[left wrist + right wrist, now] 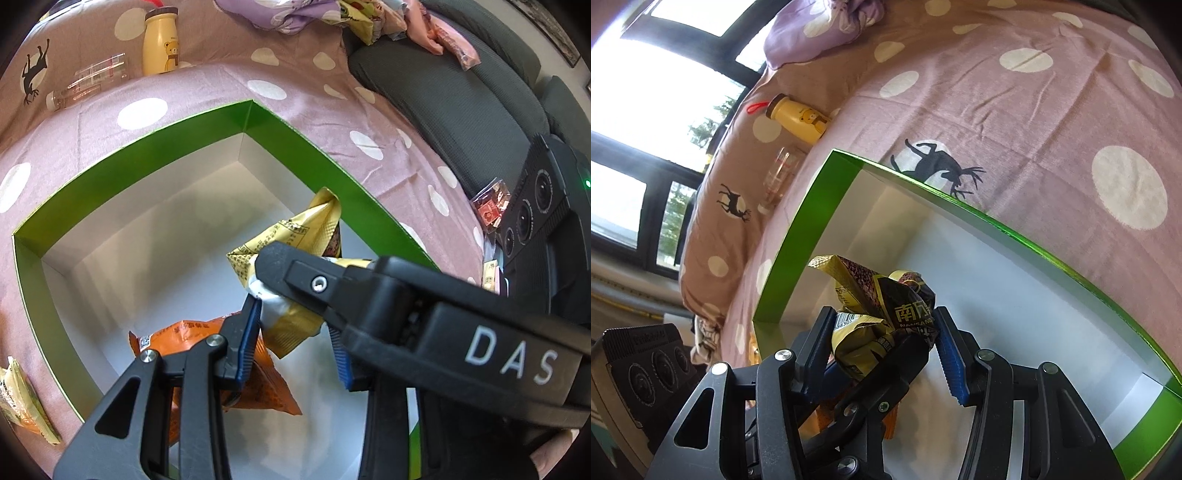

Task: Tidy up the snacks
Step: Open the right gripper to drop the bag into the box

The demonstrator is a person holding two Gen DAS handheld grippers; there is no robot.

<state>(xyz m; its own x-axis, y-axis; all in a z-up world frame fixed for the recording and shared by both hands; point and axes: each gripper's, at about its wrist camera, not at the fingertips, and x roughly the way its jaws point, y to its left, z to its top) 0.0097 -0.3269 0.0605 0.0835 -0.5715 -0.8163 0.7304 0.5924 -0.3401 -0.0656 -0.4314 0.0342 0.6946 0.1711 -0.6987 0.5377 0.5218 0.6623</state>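
A crumpled yellow and black snack packet (291,229) hangs over the white inside of a green-walled box (147,125). My left gripper (295,321) is shut on the packet's lower end, blue pads on either side. A black finger (291,273) of my right gripper crosses in from the right and lies on the packet. In the right wrist view, my right gripper (882,317) is shut on the same packet (871,295), with a finger (886,369) of the left gripper below it. An orange packet (266,384) lies flat on the box floor.
The box (798,243) sits on a pink dotted bedspread (303,118). A yellow bear bottle (160,44) and a clear bottle (85,85) are beyond it. Another yellow packet (22,398) lies left of the box, a red packet (491,206) by the grey cushion (461,99).
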